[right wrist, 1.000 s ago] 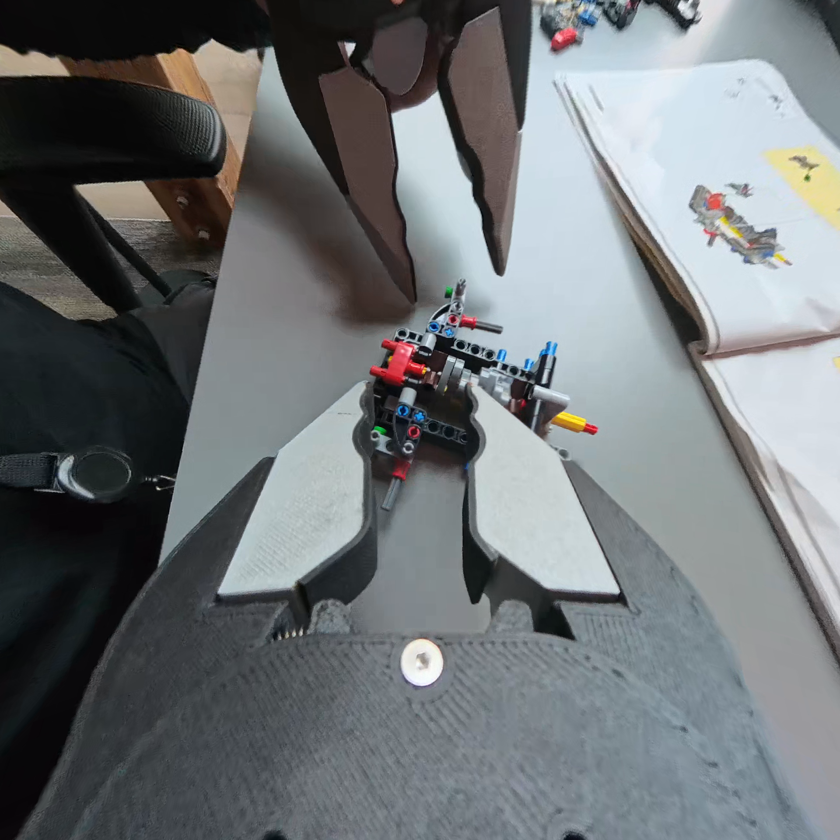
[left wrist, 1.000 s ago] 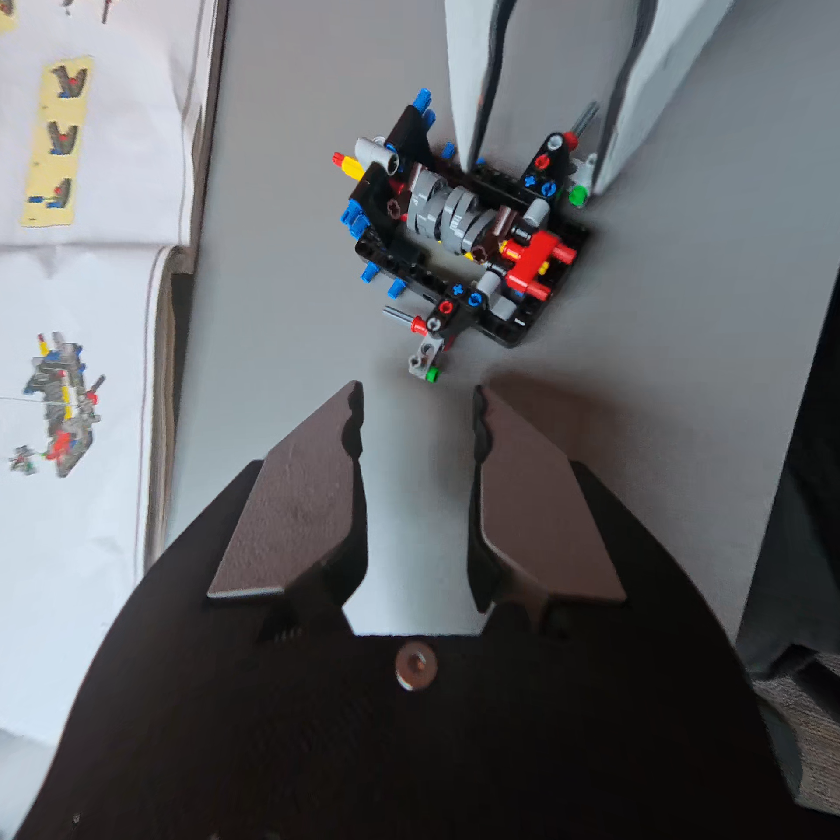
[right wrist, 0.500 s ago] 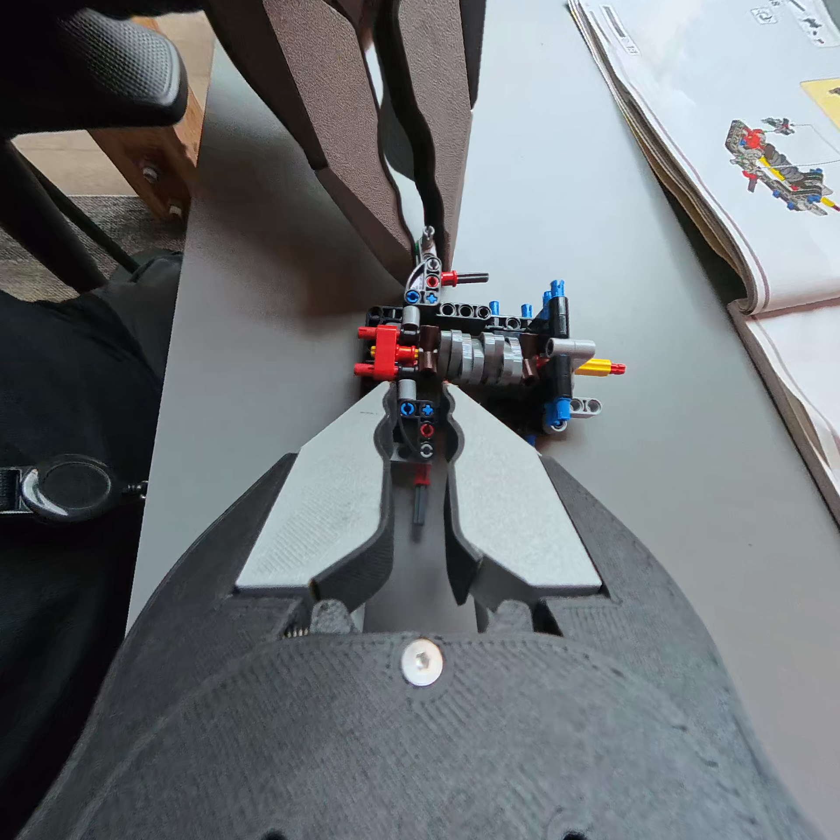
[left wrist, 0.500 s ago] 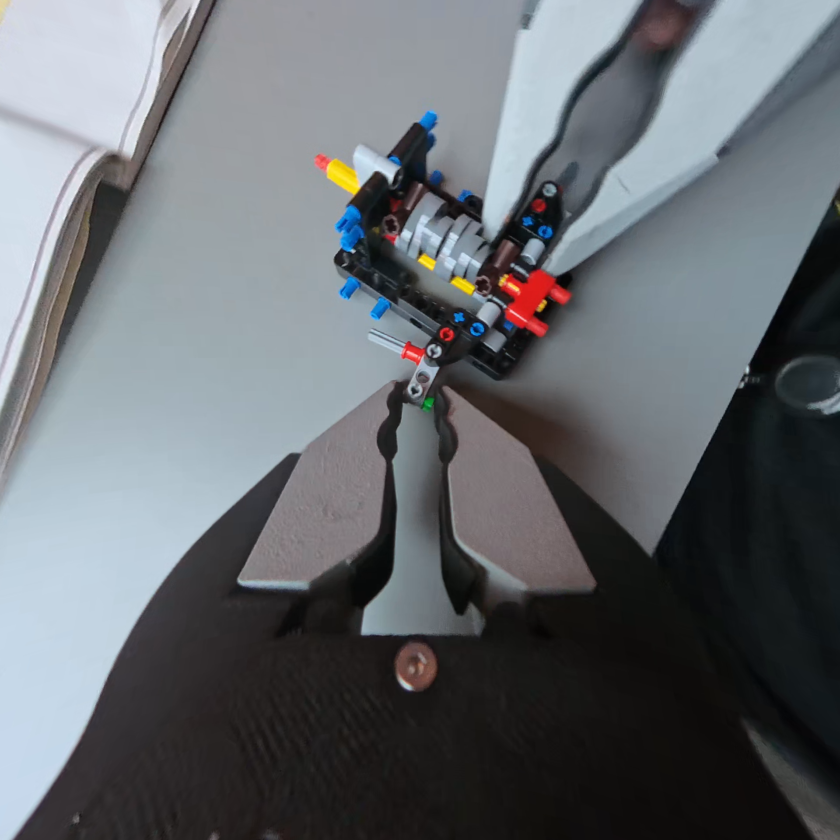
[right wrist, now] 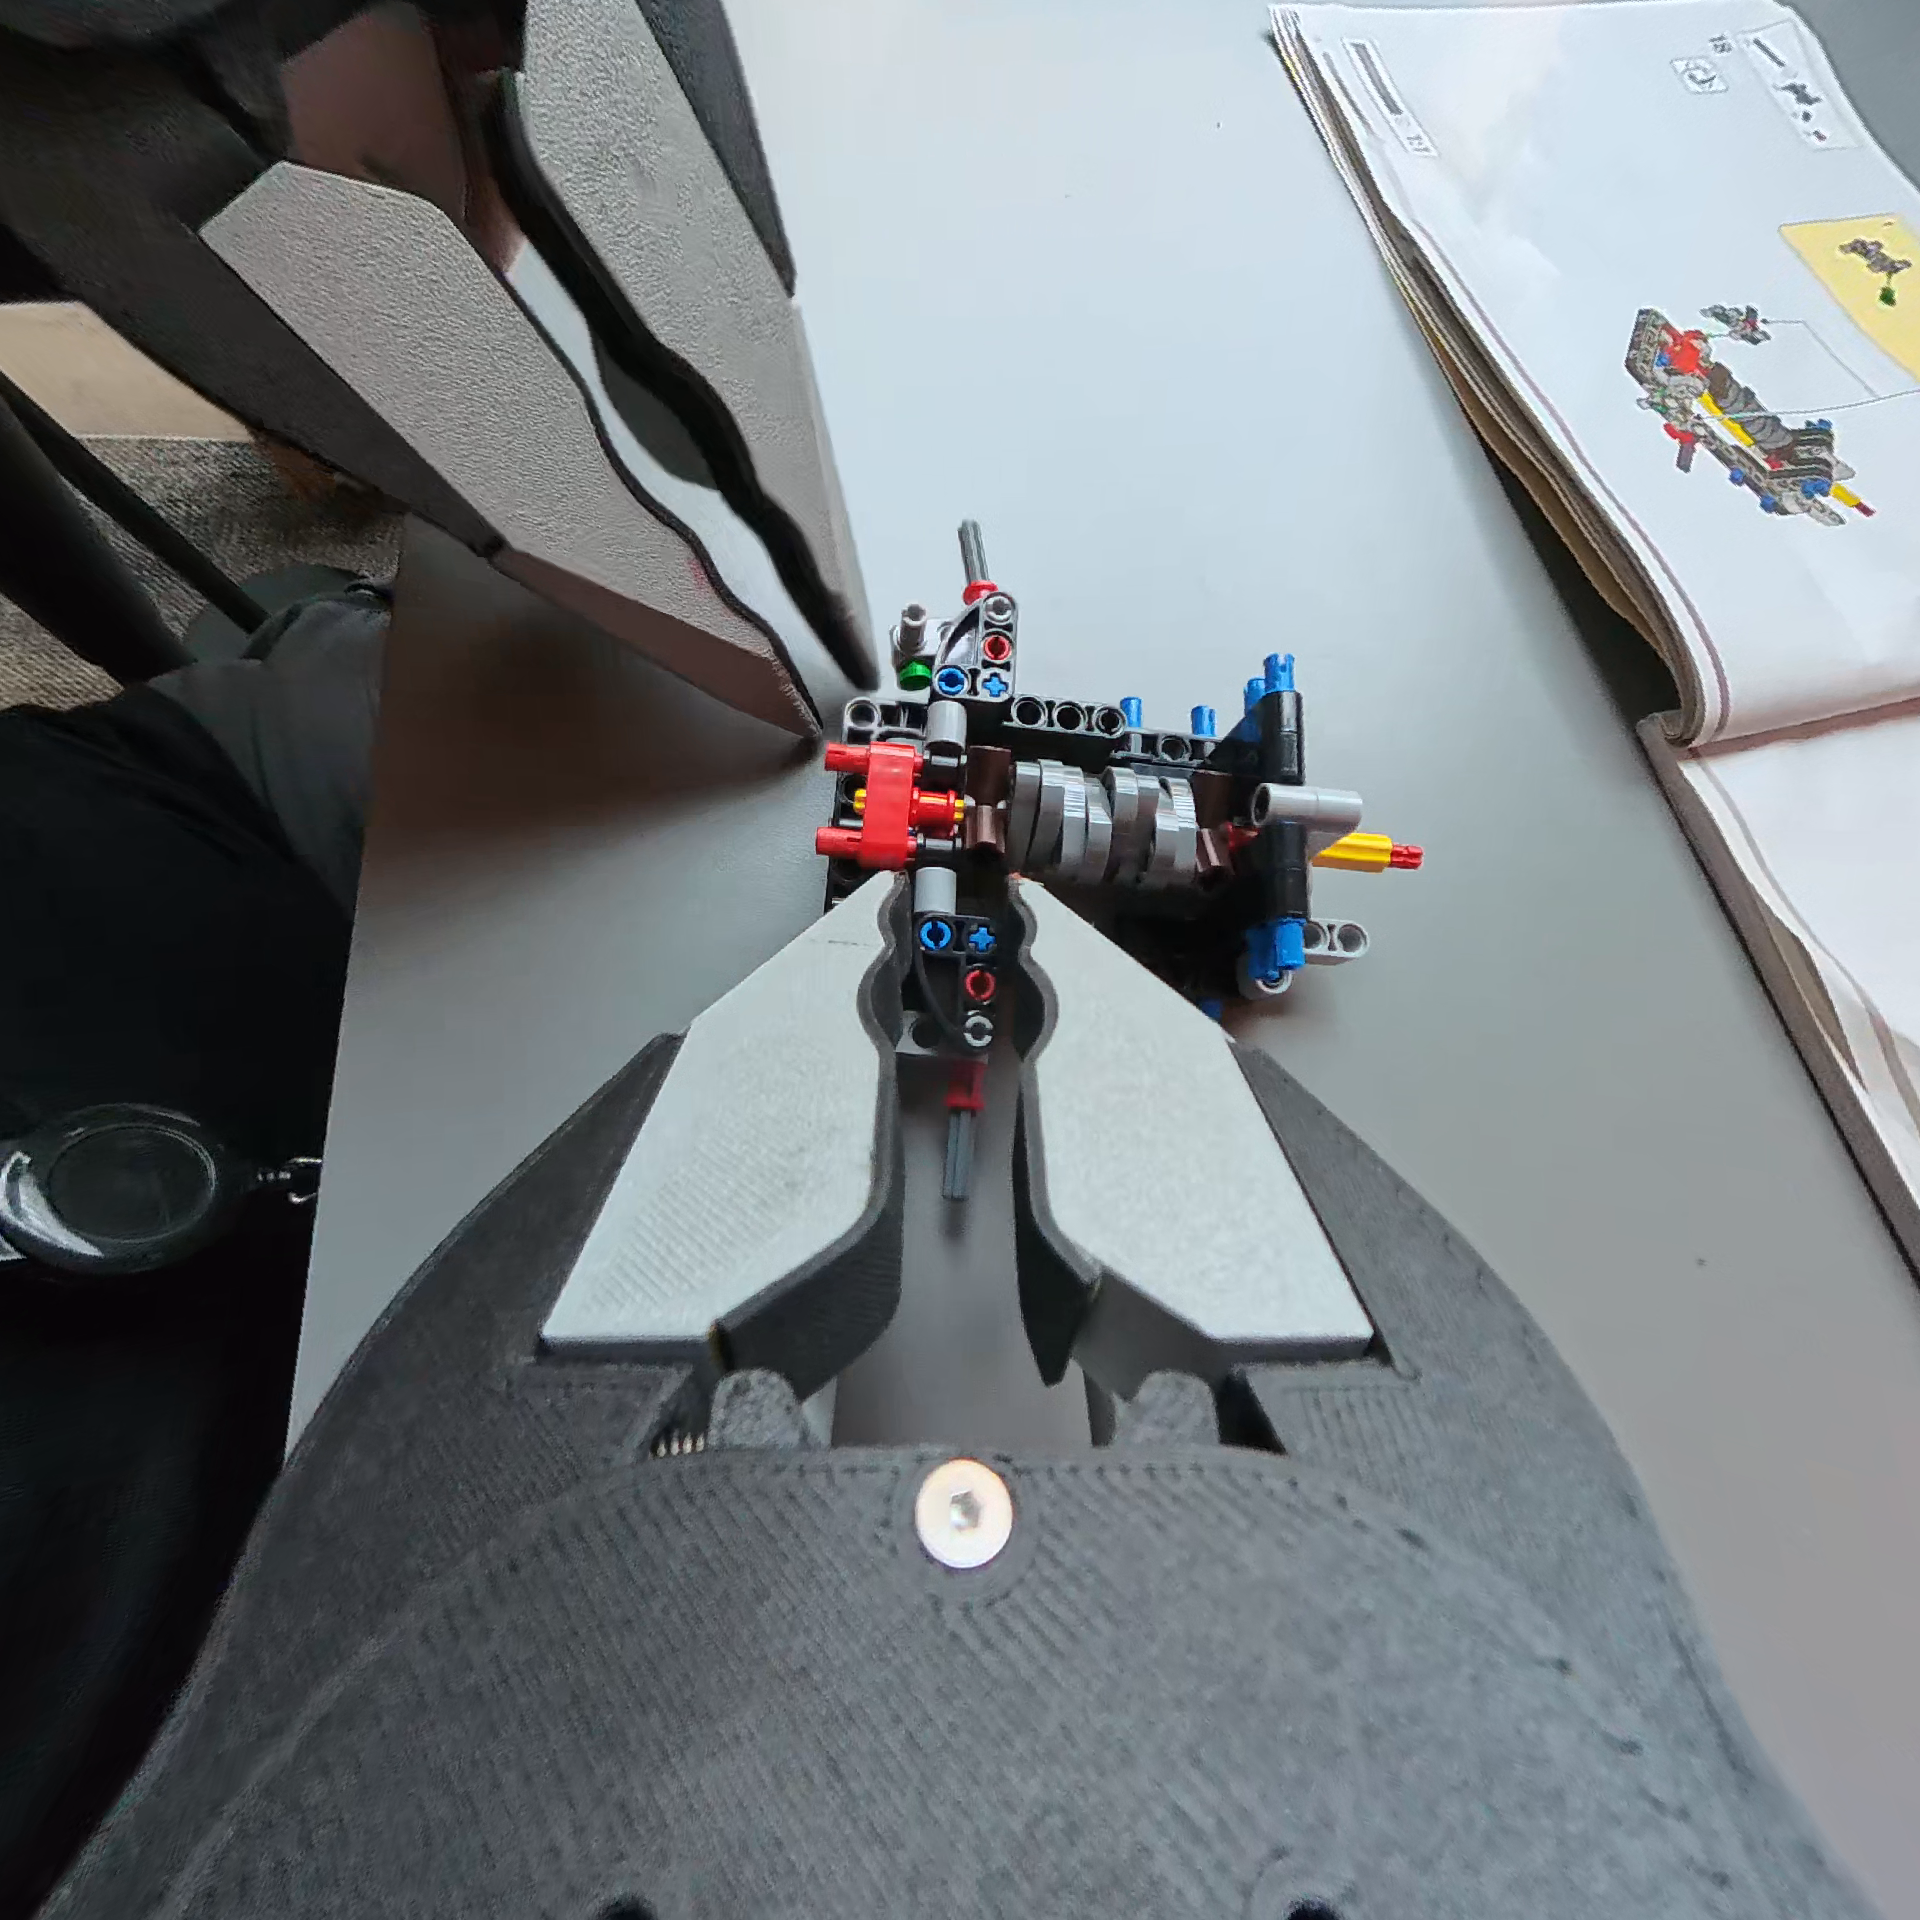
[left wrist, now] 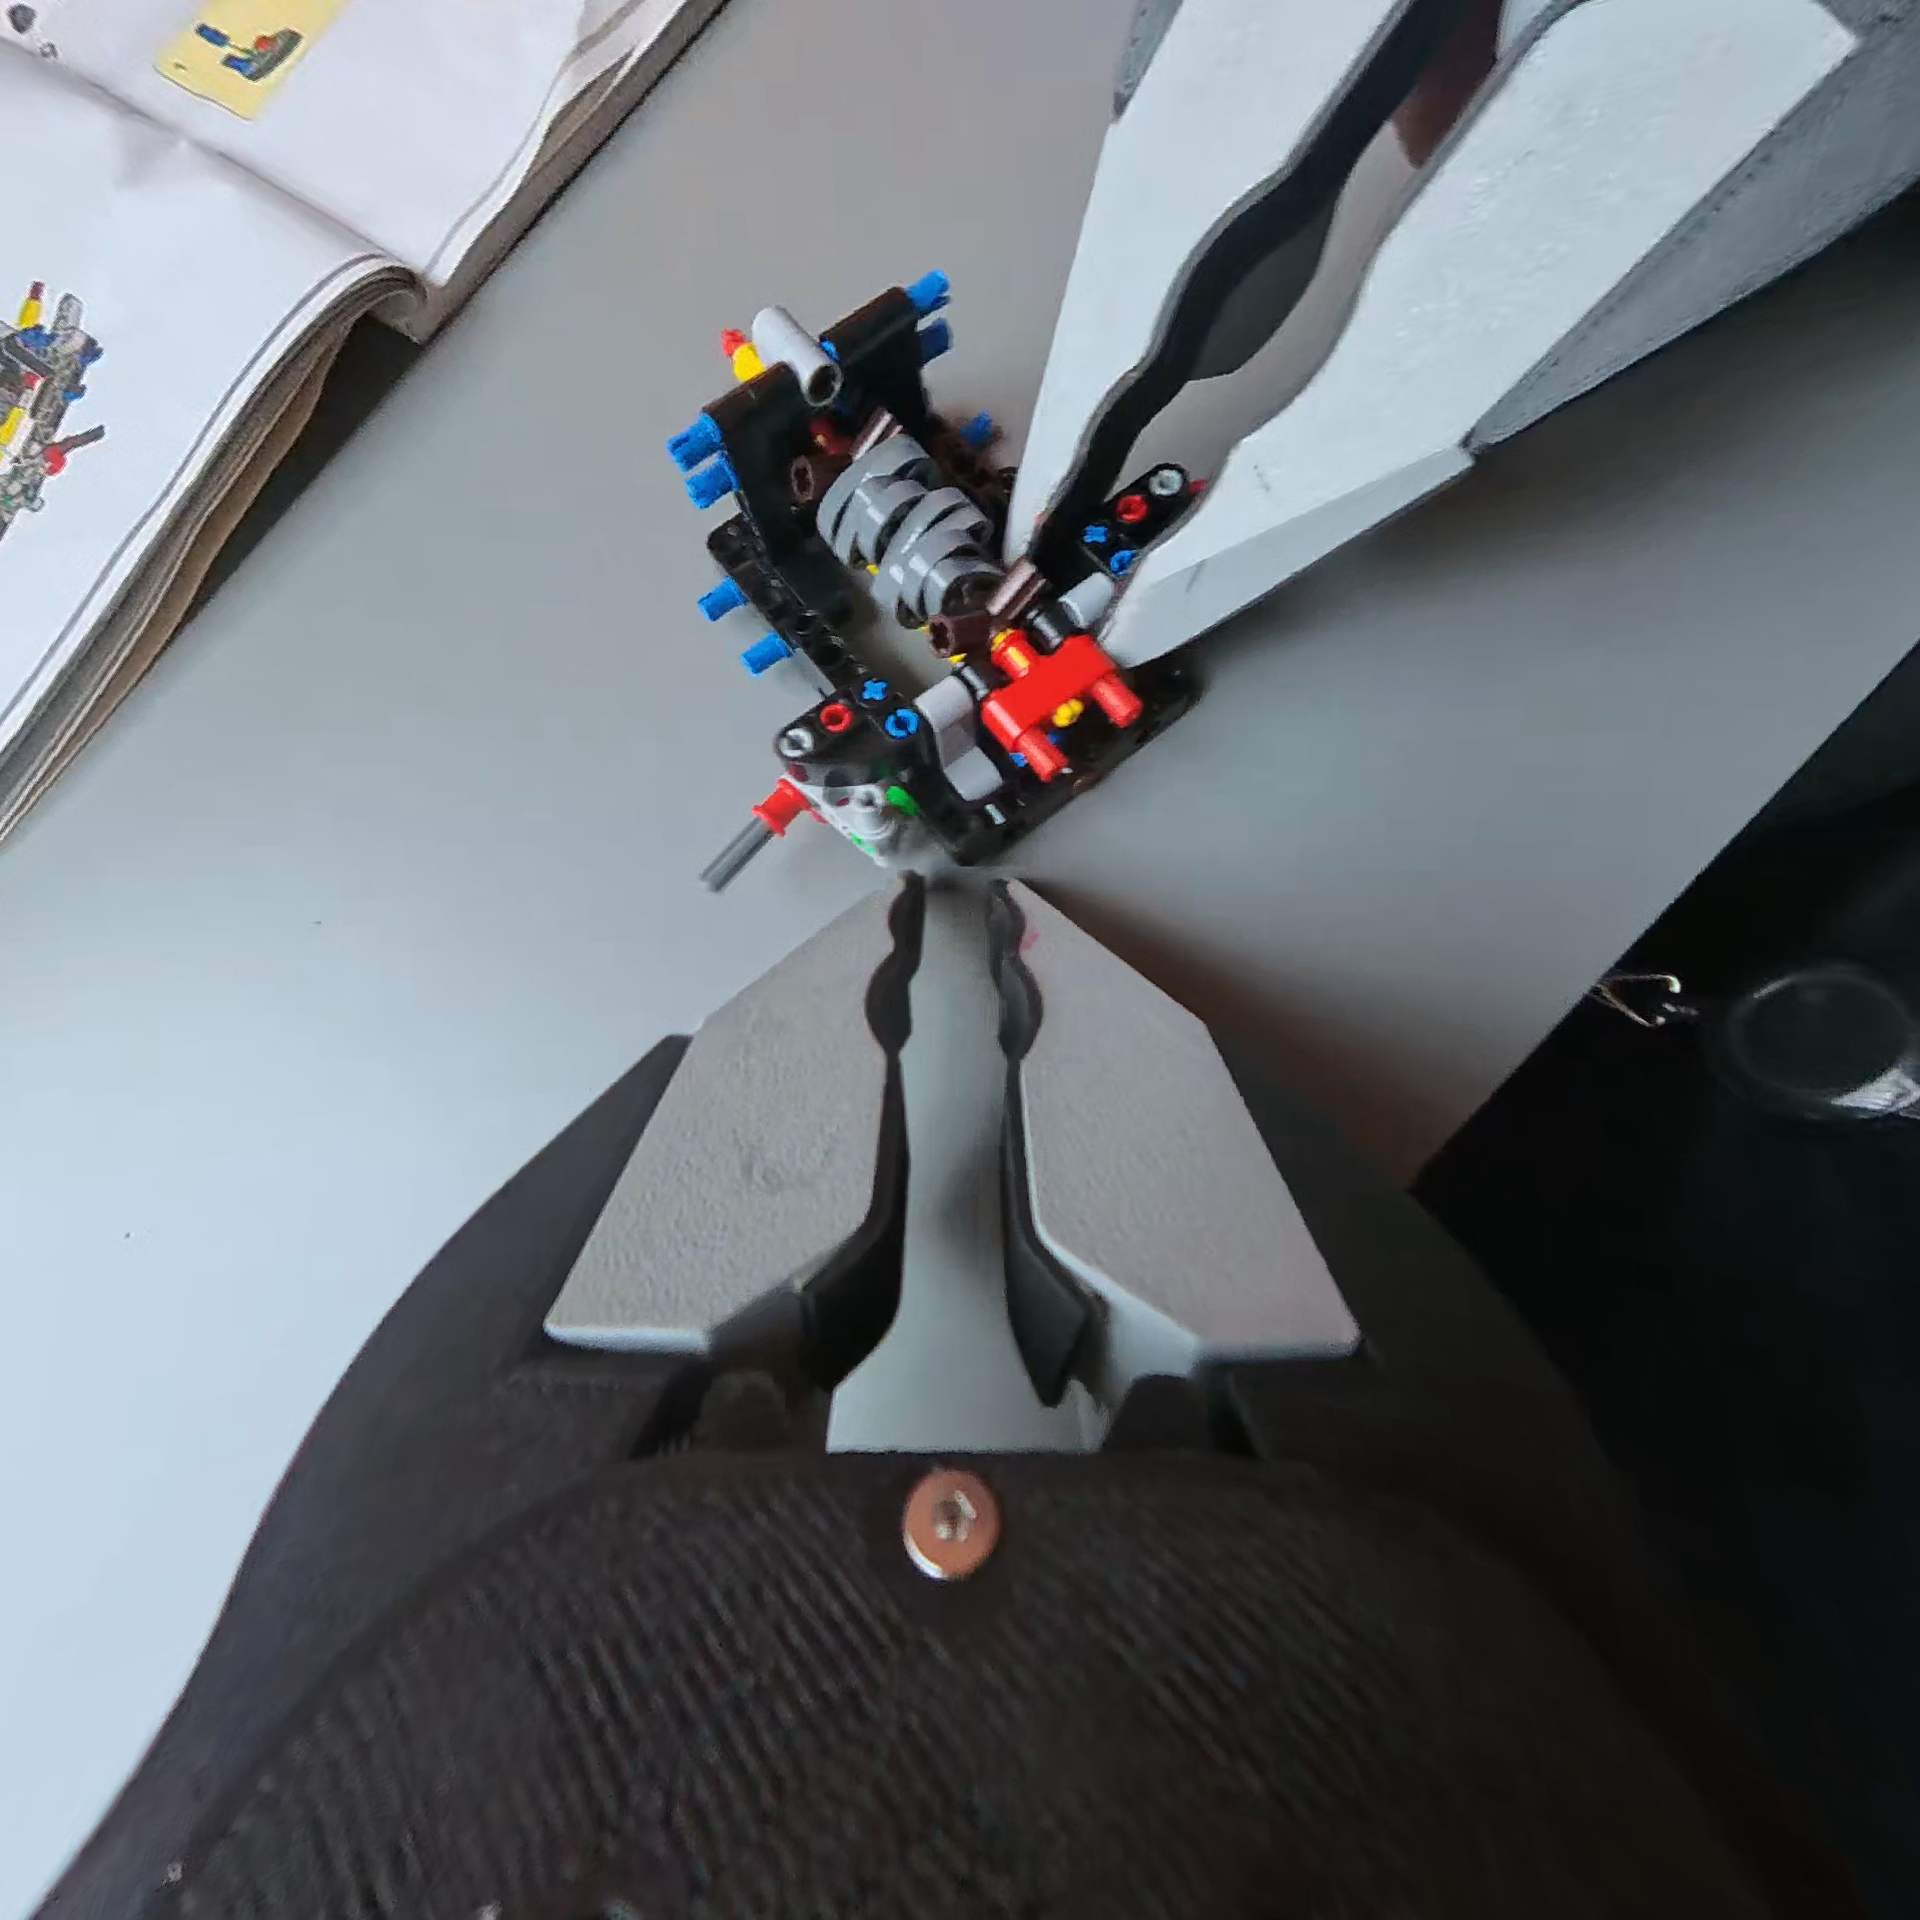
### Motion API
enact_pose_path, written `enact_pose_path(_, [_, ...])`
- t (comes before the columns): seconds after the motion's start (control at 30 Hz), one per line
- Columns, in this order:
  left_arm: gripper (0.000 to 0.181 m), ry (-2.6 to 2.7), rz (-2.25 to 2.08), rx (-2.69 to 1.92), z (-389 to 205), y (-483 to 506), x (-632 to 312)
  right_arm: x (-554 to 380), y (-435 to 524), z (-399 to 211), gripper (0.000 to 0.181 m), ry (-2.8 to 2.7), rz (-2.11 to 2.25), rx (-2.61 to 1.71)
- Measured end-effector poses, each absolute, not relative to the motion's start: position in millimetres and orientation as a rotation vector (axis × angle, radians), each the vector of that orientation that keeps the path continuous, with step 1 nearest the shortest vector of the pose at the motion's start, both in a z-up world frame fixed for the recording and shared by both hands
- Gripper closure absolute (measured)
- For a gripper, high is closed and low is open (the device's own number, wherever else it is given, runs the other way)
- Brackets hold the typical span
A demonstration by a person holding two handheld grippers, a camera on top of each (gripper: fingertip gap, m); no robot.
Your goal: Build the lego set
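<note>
Right wrist view: the lego assembly (right wrist: pixel 1081 821) is clamped at its near black bracket by the right gripper (right wrist: pixel 956 914), long axis crosswise; the left gripper (left wrist: pixel 951 888), nearly closed and empty, sits just beside its opposite bracket.

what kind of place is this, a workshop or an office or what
Probably an office or study desk rather than a workshop: a plain grey table, an open instruction booklet lying on it, and an office chair's armrest and carpeted floor past the table edge.
</note>
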State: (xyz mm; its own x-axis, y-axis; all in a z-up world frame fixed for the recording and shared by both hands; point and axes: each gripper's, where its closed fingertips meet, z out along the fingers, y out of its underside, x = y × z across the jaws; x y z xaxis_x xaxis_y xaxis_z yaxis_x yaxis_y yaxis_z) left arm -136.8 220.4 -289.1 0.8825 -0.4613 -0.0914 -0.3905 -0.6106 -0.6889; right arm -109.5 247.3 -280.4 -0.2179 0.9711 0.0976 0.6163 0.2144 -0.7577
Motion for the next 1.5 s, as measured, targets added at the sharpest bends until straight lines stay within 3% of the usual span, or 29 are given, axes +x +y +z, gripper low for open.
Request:
enact_pose_path(0.23, [0.141, 0.591, -0.297, -2.316, -289, 223, -145, -104, 247, -256, 0.158, -1.881, 0.875, -1.336])
enact_pose_path(0.47, [0.137, 0.641, -0.372, -2.308, -288, 228, -159, -108, 238, -266, 0.152, -1.965, 0.84, -1.26])
enact_pose_path(0.6, [0.135, 0.633, -0.309, -2.311, -289, 235, -172, -105, 242, -271, 0.164, -1.993, 0.772, -1.238])
enact_pose_path(0.7, [0.126, 0.685, -0.356, -2.296, -288, 237, -169, -107, 242, -265, 0.149, -1.963, 0.79, -1.231])
enact_pose_path(0.97, [0.148, 1.118, -0.387, -2.131, -281, 242, -182, -112, 236, -263, 0.158, -1.974, 0.782, -1.157])
enact_pose_path(1.13, [0.159, 1.32, -0.704, -2.098, -281, 237, -167, -110, 241, -262, 0.166, -1.971, 0.76, -1.142])
enact_pose_path(1.23, [0.18, 1.394, -0.712, -2.06, -284, 240, -160, -109, 241, -263, 0.165, -1.975, 0.775, -1.137])
enact_pose_path(1.5, [0.18, 1.622, -0.733, -1.94, -286, 238, -157, -105, 240, -263, 0.166, -1.984, 0.851, -1.142])
